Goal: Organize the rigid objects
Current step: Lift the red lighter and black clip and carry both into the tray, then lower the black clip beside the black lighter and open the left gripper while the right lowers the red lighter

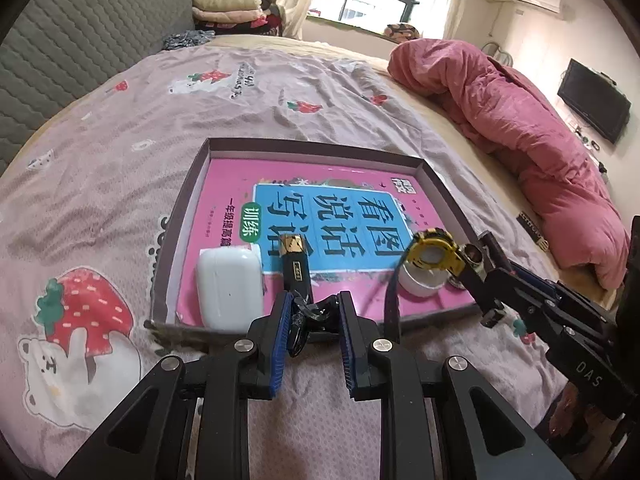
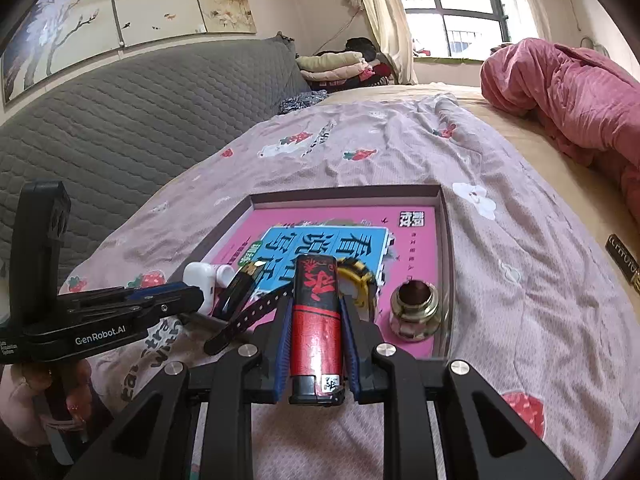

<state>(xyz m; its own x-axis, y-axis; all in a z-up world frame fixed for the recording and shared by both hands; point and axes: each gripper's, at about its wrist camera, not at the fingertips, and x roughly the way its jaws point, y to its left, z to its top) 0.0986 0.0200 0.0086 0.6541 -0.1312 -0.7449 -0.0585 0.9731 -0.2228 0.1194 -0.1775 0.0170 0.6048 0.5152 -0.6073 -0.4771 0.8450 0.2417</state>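
A shallow box tray point(image 1: 178, 216) lies on the bed with a pink and blue book point(image 1: 320, 184) flat inside it. On the book rest a white earbud case point(image 1: 230, 288), a brass nut point(image 2: 412, 312) and a yellow watch point(image 1: 434, 252), whose dark strap point(image 1: 392, 300) hangs over the near wall. My left gripper point(image 1: 314, 304) is shut on a black bar with a gold cap point(image 1: 296, 264), tilted up over the tray's near edge. Coming in from the right, my right gripper point(image 2: 316, 304) is shut on a red and black lighter point(image 2: 316, 320) above the tray's near right part.
A pink strawberry-print sheet point(image 1: 240, 92) covers the bed. A rolled pink quilt point(image 1: 520, 120) lies along the right side, with a small dark object point(image 2: 624, 256) on the sheet next to it. A grey padded headboard point(image 2: 120, 112) rises at the left. Folded clothes point(image 1: 228, 8) are piled beyond it.
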